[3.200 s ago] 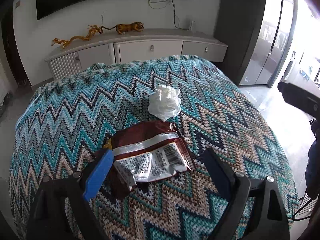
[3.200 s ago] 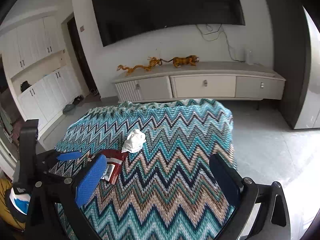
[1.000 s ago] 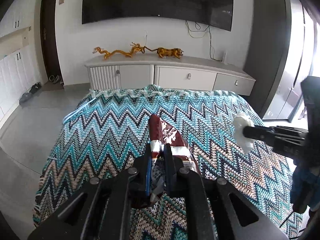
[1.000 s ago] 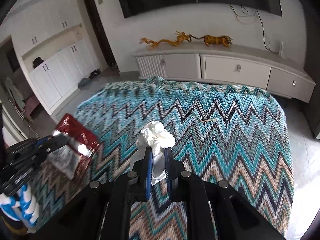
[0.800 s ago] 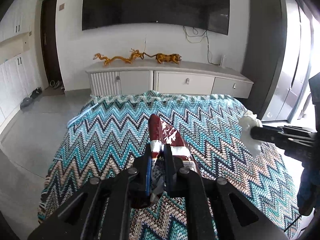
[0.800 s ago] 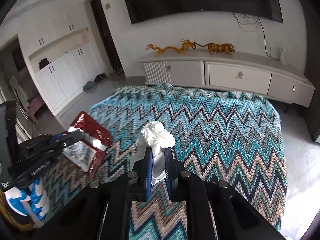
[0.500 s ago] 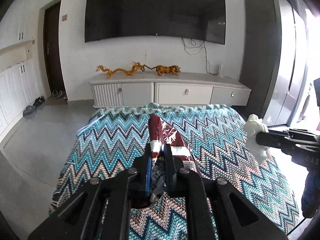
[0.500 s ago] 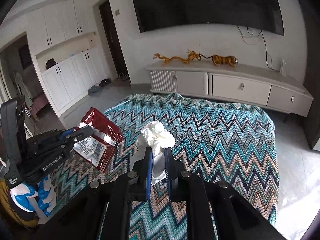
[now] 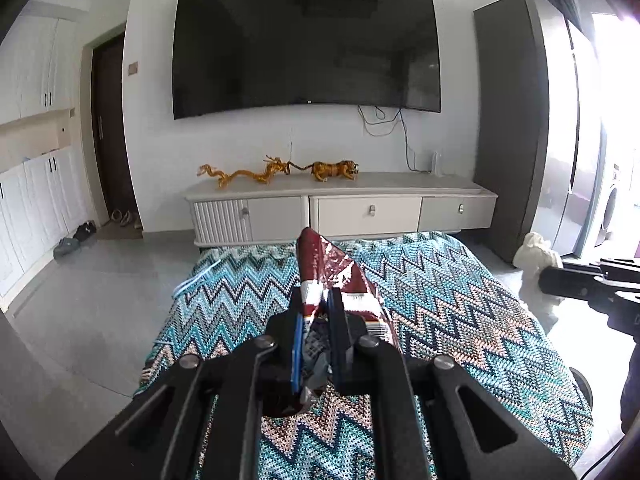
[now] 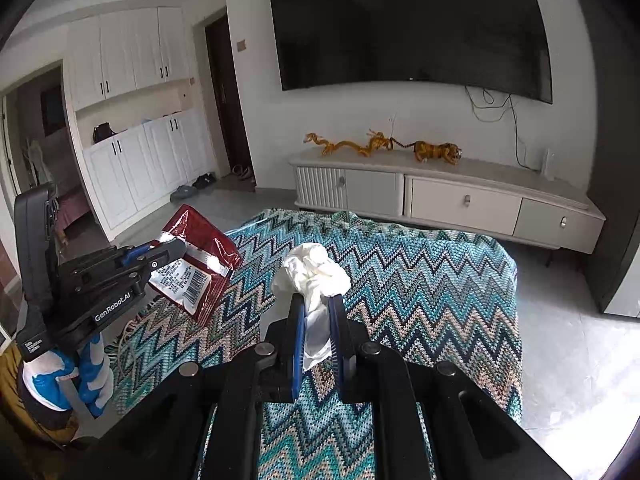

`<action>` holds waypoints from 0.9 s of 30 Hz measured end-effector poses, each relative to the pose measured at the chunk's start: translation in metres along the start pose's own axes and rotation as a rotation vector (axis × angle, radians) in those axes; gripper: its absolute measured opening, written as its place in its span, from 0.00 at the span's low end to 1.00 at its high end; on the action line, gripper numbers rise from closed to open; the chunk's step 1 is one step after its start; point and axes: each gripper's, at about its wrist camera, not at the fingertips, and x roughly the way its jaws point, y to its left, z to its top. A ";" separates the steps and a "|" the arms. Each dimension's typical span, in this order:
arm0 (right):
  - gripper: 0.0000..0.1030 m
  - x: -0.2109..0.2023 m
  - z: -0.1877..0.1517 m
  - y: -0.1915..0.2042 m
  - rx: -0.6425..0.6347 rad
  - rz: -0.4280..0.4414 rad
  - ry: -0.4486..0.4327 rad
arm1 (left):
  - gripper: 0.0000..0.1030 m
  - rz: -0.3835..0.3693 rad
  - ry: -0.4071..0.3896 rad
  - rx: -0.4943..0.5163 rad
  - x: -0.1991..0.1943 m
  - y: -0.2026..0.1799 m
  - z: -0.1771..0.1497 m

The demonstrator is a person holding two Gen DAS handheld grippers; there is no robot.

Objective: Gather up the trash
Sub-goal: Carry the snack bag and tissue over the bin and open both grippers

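Observation:
My left gripper point(image 9: 316, 298) is shut on a dark red snack wrapper point(image 9: 332, 272) that stands edge-on between its pads, lifted clear of the zigzag blanket point(image 9: 440, 304). From the right wrist view the same wrapper point(image 10: 196, 264) hangs flat from the left gripper point(image 10: 168, 252), its white barcode panel showing. My right gripper point(image 10: 316, 304) is shut on a crumpled white tissue point(image 10: 316, 272), also held above the blanket point(image 10: 420, 292). In the left wrist view the tissue point(image 9: 536, 254) sticks out of the right gripper at the far right.
A low white TV cabinet point(image 9: 340, 208) with gold dragon and tiger figures point(image 9: 276, 170) stands behind the blanket-covered surface, under a wall-mounted TV point(image 9: 304, 44). White cupboards point(image 10: 140, 152) and shoes point(image 10: 192, 188) are at the left. A gloved hand point(image 10: 64, 376) holds the left gripper.
Both grippers have risen and pulled back from the blanket, each keeping hold of its piece of trash. More of the wall and TV now shows.

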 end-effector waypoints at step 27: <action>0.11 -0.134 -0.101 -0.158 0.317 -0.347 -0.075 | 0.10 -0.472 0.097 0.366 0.028 -0.229 0.028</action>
